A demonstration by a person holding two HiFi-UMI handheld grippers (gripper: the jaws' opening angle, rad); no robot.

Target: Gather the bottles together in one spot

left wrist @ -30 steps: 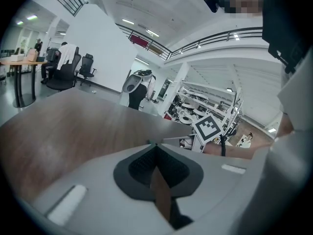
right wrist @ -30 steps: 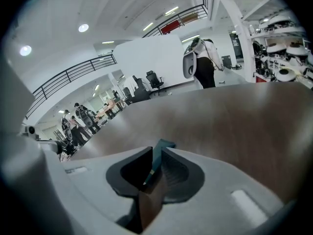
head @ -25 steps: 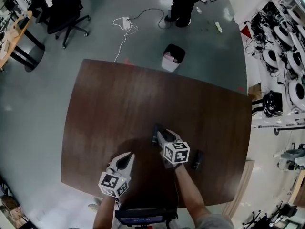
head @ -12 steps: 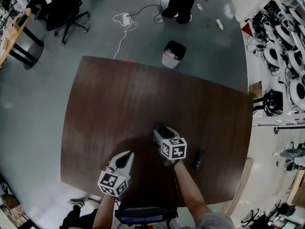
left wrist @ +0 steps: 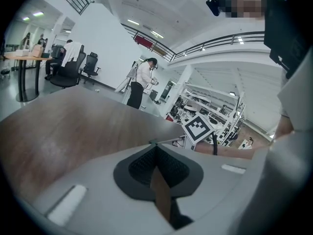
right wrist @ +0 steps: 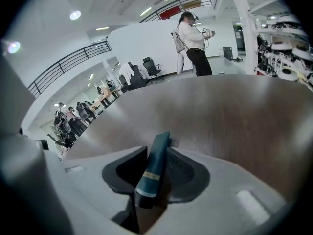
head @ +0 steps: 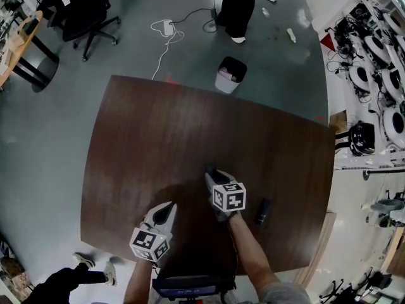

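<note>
Right tool (right wrist: 157,153) has just been closing and now clamps the teal bottle (right wrist: 153,169) near the tabletop's (head: 158,125) near edge, probably to carry it toward the 2nd bottle (head: 262,211). Left tool (left wrist: 155,148) hangs clenched, empty.

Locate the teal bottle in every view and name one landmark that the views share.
Head view: teal bottle barely shows at the tips of the right tongs, just below centre.
Left gripper view: not in it.
Right gripper view: lower centre, between the right tongs, which have just been closing.
Shared landmark: the brown table.
</note>
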